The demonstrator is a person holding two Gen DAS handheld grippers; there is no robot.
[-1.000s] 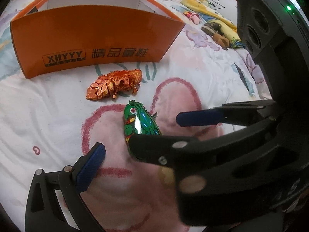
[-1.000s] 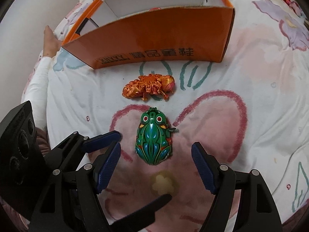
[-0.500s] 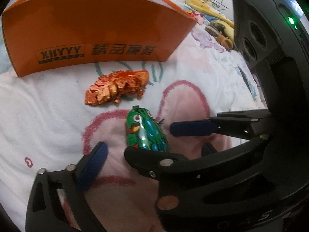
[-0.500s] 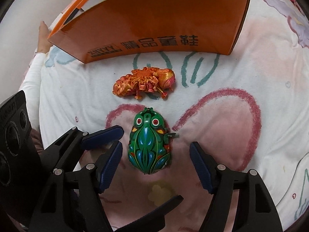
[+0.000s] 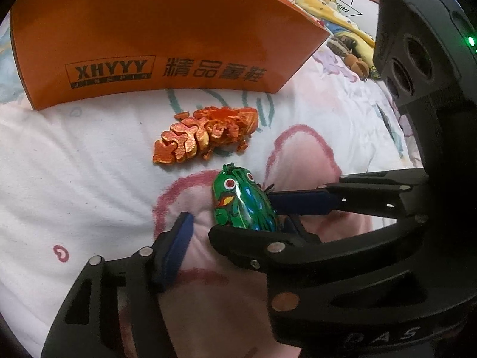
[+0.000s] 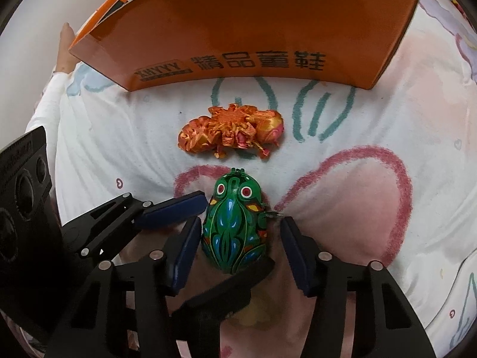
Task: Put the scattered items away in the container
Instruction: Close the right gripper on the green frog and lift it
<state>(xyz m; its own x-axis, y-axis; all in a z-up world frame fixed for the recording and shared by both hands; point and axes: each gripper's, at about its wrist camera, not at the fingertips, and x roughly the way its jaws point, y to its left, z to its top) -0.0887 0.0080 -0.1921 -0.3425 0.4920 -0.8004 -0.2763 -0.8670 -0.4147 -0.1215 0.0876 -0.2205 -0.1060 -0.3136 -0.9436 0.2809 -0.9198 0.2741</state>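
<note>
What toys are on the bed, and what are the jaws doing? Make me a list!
box: orange shoebox, at the back
in front of box: orange lobster toy, lying on the sheet
nearest: green tin frog, on the sheet, outside the box
right gripper: jaws flank the frog, just been closing; contact unclear
left gripper: jaws just been closing round the frog; a gap shows on one side

The orange box [image 6: 253, 26] runs off the top edge, and the frog's [image 5: 243, 205] rear hides behind a black finger.
</note>
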